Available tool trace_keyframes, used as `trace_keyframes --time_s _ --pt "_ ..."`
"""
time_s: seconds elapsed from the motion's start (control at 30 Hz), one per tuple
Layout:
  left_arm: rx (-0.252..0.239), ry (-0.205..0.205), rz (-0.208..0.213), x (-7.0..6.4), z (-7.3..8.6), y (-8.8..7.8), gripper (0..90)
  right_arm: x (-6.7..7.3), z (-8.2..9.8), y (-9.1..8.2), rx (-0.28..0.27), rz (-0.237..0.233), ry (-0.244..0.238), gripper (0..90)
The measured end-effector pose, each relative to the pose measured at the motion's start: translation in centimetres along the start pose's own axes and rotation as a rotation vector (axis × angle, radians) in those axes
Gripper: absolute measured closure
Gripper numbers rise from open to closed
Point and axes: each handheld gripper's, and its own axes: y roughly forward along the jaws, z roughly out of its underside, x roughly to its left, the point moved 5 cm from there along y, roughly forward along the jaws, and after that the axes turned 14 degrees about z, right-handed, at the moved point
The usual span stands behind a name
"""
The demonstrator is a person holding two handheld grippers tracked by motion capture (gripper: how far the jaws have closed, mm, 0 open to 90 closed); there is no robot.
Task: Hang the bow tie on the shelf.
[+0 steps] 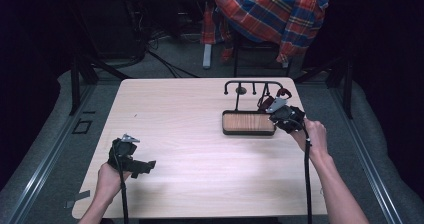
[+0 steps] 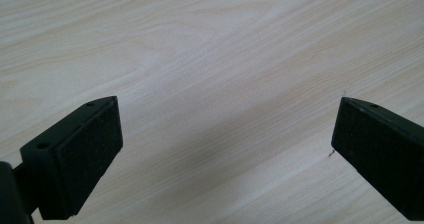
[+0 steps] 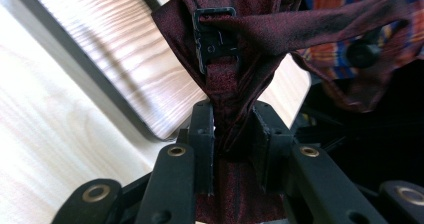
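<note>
1. High view: a light wooden table (image 1: 200, 149) carries a rectangular wooden tray with a dark rim (image 1: 248, 122), which serves as the landmark. A black metal rack with hooks (image 1: 252, 86) rises from the far edge of that tray.
2. High view: the right gripper (image 1: 280, 110) sits at the tray's right end, held in the person's right hand (image 1: 314, 134). A bit of dark red cloth (image 1: 264, 103) shows at the gripper's tip, just beside the rack's right post.
3. High view: the left gripper (image 1: 145, 166) is well apart from the tray, toward the table's near left corner, held in the left hand (image 1: 109, 180). A red and blue plaid shirt (image 1: 272, 14) hangs over a chair beyond the tray, past the table's far edge.
4. Left gripper view: the two black jaws stand wide apart with bare wood grain (image 2: 215, 74) between them and nothing held.
5. Right gripper view: the jaws are clamped on the dark red satin cloth (image 3: 235, 59), which bunches upward from between them. A small black plastic clip (image 3: 215, 36) sits on the cloth. The tray (image 3: 115, 59) lies to the left of the cloth.
</note>
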Motion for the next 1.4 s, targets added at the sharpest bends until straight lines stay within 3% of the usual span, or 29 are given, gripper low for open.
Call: trace_keyframes --time_s 0.07,0.1,0.27,0.3,0.33,0.37,0.43,0.5,0.8,1.0,1.13,1.4 --pt "0.000 0.001 0.000 0.0 0.0 0.0 0.1 0.1 0.0 0.2 0.002 -0.005 0.004 73.3" --pt "0.001 0.002 -0.001 0.0 0.0 0.0 0.1 0.3 0.2 0.5 0.009 -0.037 0.020 73.3" --pt "0.001 0.000 0.000 0.0 0.0 0.0 0.1 0.2 0.8 1.3 0.033 -0.101 0.060 73.2" --pt "0.001 0.000 -0.001 0.0 0.0 0.0 0.1 0.2 1.1 1.7 0.025 -0.137 0.106 73.0" --pt "0.001 0.000 -0.001 0.0 0.0 0.0 0.1 0.2 1.1 1.7 0.025 -0.137 0.106 73.0" --pt "0.004 -0.001 -0.001 0.0 0.0 0.1 0.1 -0.1 1.4 2.0 0.020 -0.177 0.150 73.0" --pt "0.004 0.001 -0.001 0.0 0.0 0.1 0.1 -0.2 1.5 2.1 0.021 -0.183 0.154 73.0" --pt "0.005 0.000 0.000 0.0 0.0 0.1 0.2 -0.4 1.7 2.6 0.019 -0.217 0.183 73.0" --pt "0.004 -0.001 -0.001 0.0 0.0 0.0 0.2 -0.9 1.4 1.9 -0.022 -0.173 0.172 73.0" --pt "0.001 0.001 0.002 0.0 0.1 -0.1 0.2 -1.2 1.7 1.2 -0.006 -0.156 0.200 73.1" --pt "0.003 0.000 0.004 0.1 0.1 -0.2 0.2 -1.7 2.7 0.5 0.015 -0.119 0.237 73.3" --pt "0.003 -0.004 0.004 0.0 0.0 -0.1 0.2 -2.3 3.7 -1.2 0.008 -0.085 0.263 73.3"
